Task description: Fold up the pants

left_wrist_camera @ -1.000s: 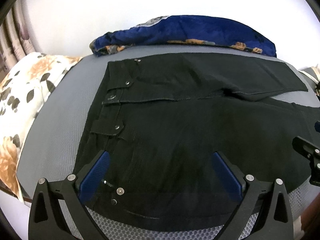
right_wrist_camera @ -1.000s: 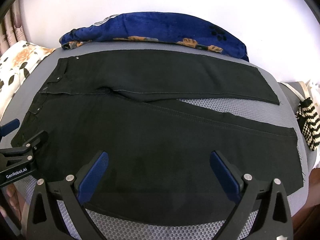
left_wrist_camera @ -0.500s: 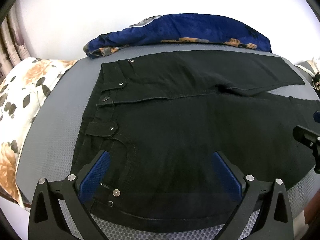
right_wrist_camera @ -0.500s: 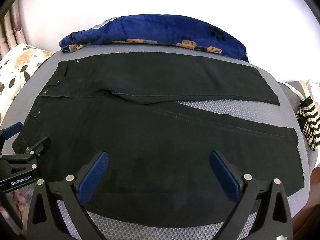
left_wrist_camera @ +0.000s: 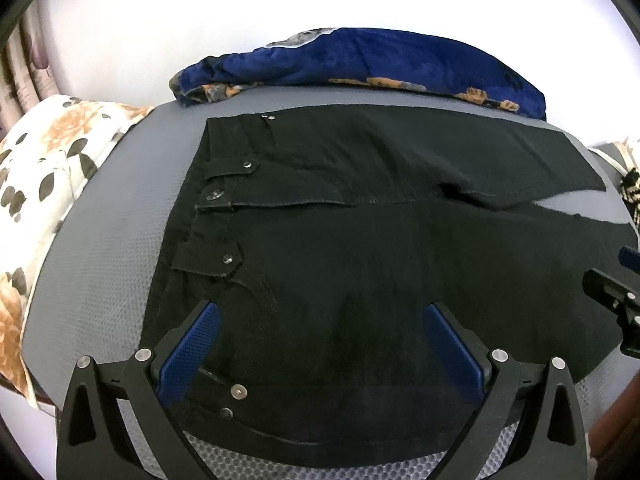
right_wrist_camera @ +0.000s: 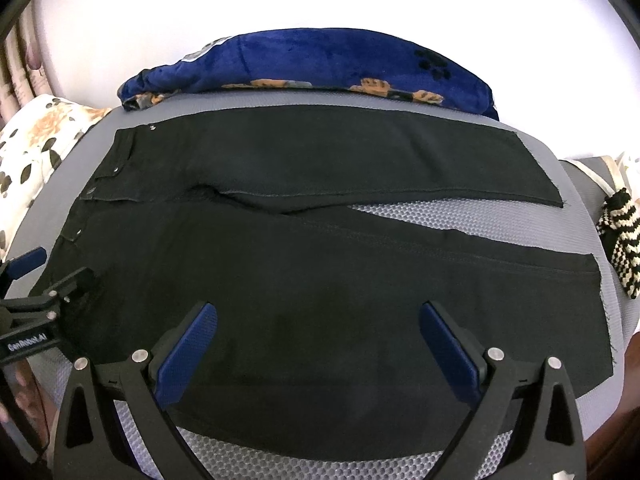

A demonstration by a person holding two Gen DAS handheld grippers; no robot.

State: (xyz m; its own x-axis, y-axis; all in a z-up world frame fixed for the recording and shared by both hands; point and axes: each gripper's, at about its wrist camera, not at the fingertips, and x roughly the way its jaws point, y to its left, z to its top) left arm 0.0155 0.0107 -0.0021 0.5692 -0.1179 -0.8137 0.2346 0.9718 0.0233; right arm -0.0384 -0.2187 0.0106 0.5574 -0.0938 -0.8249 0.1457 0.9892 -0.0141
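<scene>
A pair of black denim pants (right_wrist_camera: 320,280) lies spread flat on a grey mesh-textured mattress (right_wrist_camera: 420,220), waistband toward the left and the two legs running off to the right, parted in a narrow wedge where the mesh shows through. Metal snaps and a button dot the waistband (left_wrist_camera: 216,200) and pocket flaps. The left gripper (left_wrist_camera: 318,320), black-framed with blue padded fingers (left_wrist_camera: 188,344), hovers over the waist end with its fingers spread wide and nothing between them. The right gripper (right_wrist_camera: 318,320) hangs the same way over the near leg, fingers wide apart and empty. Along the far edge of the mattress a bunched dark-blue plush blanket with orange prints (right_wrist_camera: 320,64) rests against a white wall. A cream floral pillow (left_wrist_camera: 36,184) sits at the left end, and a black-and-cream striped knitted piece (right_wrist_camera: 620,248) lies at the right.
</scene>
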